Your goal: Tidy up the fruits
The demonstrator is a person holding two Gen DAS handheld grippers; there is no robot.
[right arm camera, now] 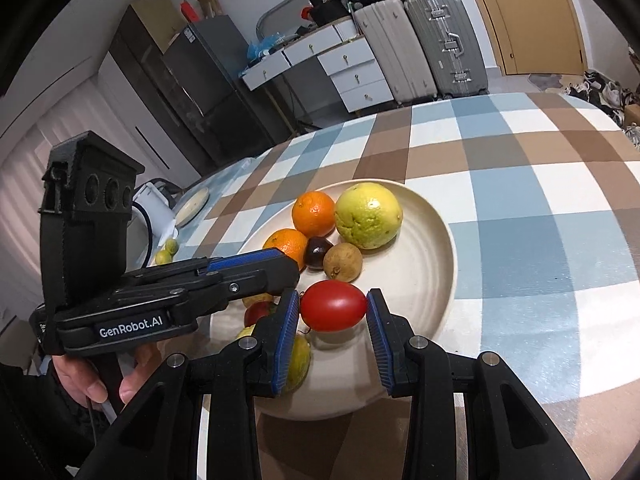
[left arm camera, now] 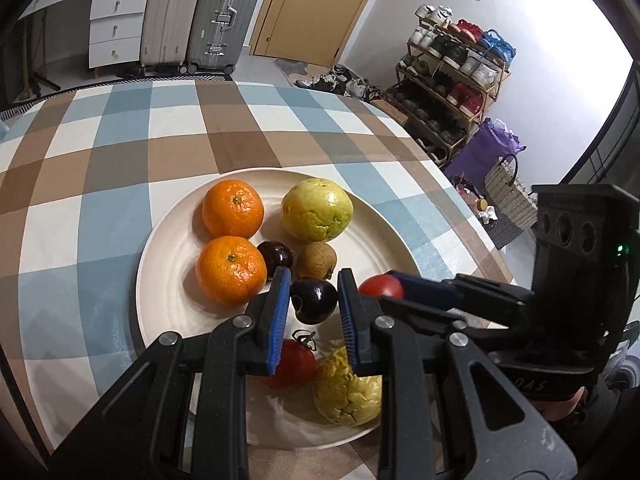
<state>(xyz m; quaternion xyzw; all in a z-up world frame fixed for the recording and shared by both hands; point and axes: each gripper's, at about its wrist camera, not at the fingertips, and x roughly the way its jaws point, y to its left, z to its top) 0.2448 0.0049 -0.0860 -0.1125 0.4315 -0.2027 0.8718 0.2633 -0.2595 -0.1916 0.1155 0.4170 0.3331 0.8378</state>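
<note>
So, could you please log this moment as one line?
left gripper: around dark plum, grip unclear | right gripper: shut on red tomato | both over plate

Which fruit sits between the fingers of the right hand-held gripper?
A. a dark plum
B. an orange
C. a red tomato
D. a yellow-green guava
C. In the right wrist view, the red tomato lies between the two blue pads of the right hand-held gripper, over the plate; whether the pads press it cannot be told.
</note>
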